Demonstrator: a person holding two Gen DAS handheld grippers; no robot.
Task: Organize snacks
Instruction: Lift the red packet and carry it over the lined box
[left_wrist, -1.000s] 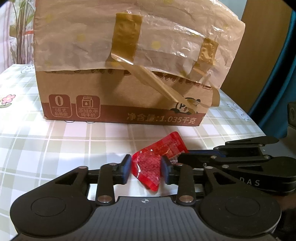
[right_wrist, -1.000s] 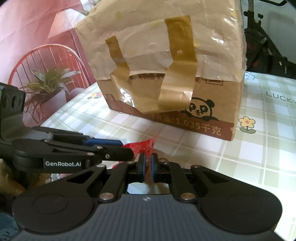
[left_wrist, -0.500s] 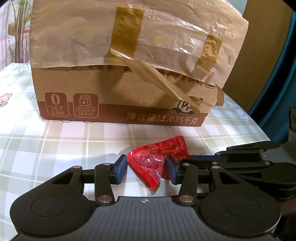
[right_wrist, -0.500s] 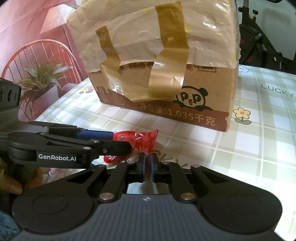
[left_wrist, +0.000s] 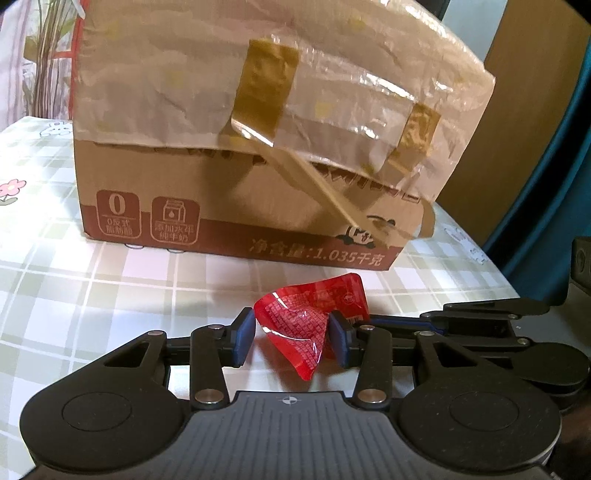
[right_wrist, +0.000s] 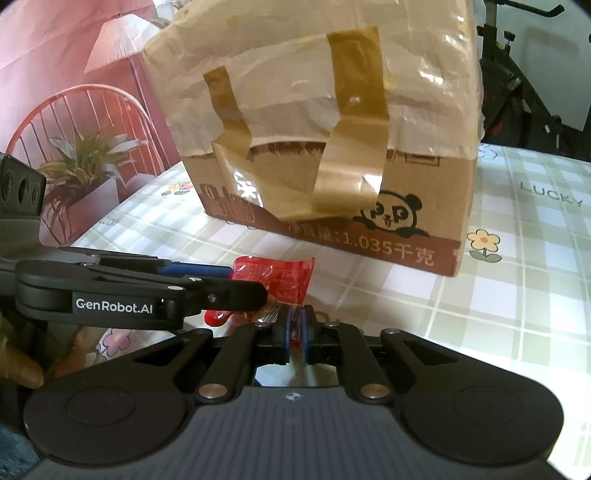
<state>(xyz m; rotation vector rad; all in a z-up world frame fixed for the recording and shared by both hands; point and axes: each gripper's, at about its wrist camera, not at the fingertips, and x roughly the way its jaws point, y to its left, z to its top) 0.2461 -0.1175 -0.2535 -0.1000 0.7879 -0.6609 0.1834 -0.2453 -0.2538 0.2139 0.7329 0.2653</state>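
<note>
A: Left wrist view. Crinkled red plastic snack packet (left_wrist: 306, 325) sits between the blue pads of the left gripper (left_wrist: 291, 338), raised above the green-checked tablecloth (left_wrist: 74, 288). Jaws are closing on it; the right pad touches the wrapper and the left pad looks just at its edge. I cannot call it a firm pinch yet.

B: Long axis?

A: It runs from the low point near the camera up and away to the right, toward the right gripper (left_wrist: 373, 319), which reaches in side-on from that edge. The taped brown cardboard box with paper cover (left_wrist: 258, 147) stands beyond, well apart from the packet.

B: Right wrist view?

A: Right gripper (right_wrist: 294, 334) is clamped tight on the packet's (right_wrist: 280, 275) crimped end; the silvery seam shows between the pads. The packet body extends forward and left from there, into the left gripper (right_wrist: 243, 284), which crosses from the left.

B: Nearer hand?

A: Both are at the packet, one on each end. My judgement: whatever comes next depends on the two holding opposite ends along that axis, with the box straight ahead of both.
</note>
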